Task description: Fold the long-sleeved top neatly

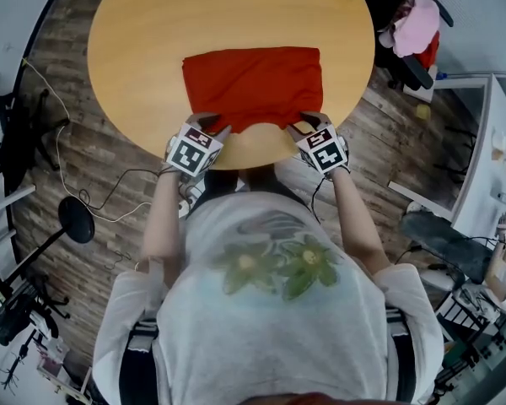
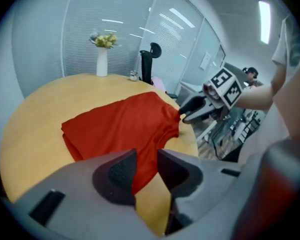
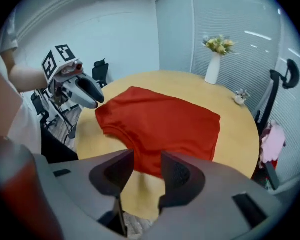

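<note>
long-sleeved top: soft, part-folded, both sets of fingers spread at its near edge

long-sleeved top (image 1: 253,85) lies flat as a red, roughly rectangular stack in the middle of the round table (image 1: 135,49), its near edge close to the table rim by the person. it looks like thin knit cloth: light, limp, no stiffness, so it will sag and drag wherever it isn't supported. the layers can slide over each other on the smooth wood. best hold, as i judge it, is the two near corners at once, pinching through all layers so the stack lifts as one straight edge. a single-point grab would bunch it.

left gripper (image 1: 212,125) sits at the near-left corner and right gripper (image 1: 310,123) at the near-right corner. both point down at the cloth.

left gripper view: fingers (image 2: 121,171) spread, red cloth visible in the gap, pads not pressing on it. right gripper view: fingers (image 3: 179,173) spread wider, with only the cloth's near edge in the gap, nothing pinched.

head view alone gives the full outline and the even spacing of the grippers, but not the finger gap. the gripper views add the curved seamed edge, the layered side and a vase of flowers (image 3: 212,66) at the far rim, which the head view crops almost out.
</note>
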Demonstrator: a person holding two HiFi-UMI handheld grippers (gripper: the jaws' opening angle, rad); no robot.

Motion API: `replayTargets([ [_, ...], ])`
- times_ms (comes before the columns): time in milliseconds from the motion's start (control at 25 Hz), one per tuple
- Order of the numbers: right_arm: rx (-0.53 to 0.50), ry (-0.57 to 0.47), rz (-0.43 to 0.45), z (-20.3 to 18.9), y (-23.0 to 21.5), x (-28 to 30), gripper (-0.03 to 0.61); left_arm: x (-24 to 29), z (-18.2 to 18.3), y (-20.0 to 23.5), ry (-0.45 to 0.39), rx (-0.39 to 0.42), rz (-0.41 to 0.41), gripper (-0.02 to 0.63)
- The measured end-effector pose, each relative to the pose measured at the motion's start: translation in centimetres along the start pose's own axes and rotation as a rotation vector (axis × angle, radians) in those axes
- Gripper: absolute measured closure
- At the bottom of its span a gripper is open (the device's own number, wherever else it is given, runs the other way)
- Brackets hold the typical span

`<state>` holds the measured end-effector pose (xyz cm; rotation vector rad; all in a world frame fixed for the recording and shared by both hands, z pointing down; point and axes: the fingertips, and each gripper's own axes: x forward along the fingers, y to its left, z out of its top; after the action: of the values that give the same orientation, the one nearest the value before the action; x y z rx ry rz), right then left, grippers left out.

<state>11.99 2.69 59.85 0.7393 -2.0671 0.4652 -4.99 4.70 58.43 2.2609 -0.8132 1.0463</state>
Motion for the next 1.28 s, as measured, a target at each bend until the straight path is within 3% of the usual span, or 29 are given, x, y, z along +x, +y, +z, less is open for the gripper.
replayTargets([
  [80,0.036,0.048,-0.040,-0.5,-0.9,1.3,0.402,1.3,-0.2,1.6,0.036,-0.020,0.065,0.505],
  [200,0.108,0.235,-0.098,-3.9,-2.0,3.9,0.404,4.4,-3.5,3.5,0.166,-0.035,0.156,0.505],
  [320,0.220,0.256,-0.099,-4.7,-2.5,4.1,0.413,5.6,-4.2,3.8,0.147,-0.026,0.205,0.505],
  [440,0.210,0.262,-0.103,-5.1,-2.8,4.1,0.413,5.6,-4.0,3.8,0.118,-0.028,0.219,0.505],
  [680,0.236,0.187,-0.085,-4.6,-2.5,4.0,0.413,3.1,-2.7,4.9,0.015,-0.253,0.171,0.505],
  [840,0.317,0.168,-0.095,-4.2,-2.6,3.9,0.411,-0.3,-2.6,8.7,-0.074,-0.373,0.224,0.505],
  [960,0.411,0.134,-0.109,-3.4,-2.2,3.1,0.405,-2.0,-3.5,11.9,-0.087,-0.461,0.251,0.505],
  [1080,0.456,0.078,-0.108,-2.6,-0.7,2.8,0.405,-1.8,-4.4,12.5,-0.119,-0.623,0.193,0.488],
  [1160,0.465,0.063,-0.114,-2.1,0.5,2.7,0.404,-0.7,-4.7,11.6,-0.151,-0.743,0.114,0.400],
  [1280,0.475,0.040,-0.128,-1.1,2.0,2.7,0.405,0.5,-5.3,10.6,-0.152,-0.796,0.080,0.397],
])
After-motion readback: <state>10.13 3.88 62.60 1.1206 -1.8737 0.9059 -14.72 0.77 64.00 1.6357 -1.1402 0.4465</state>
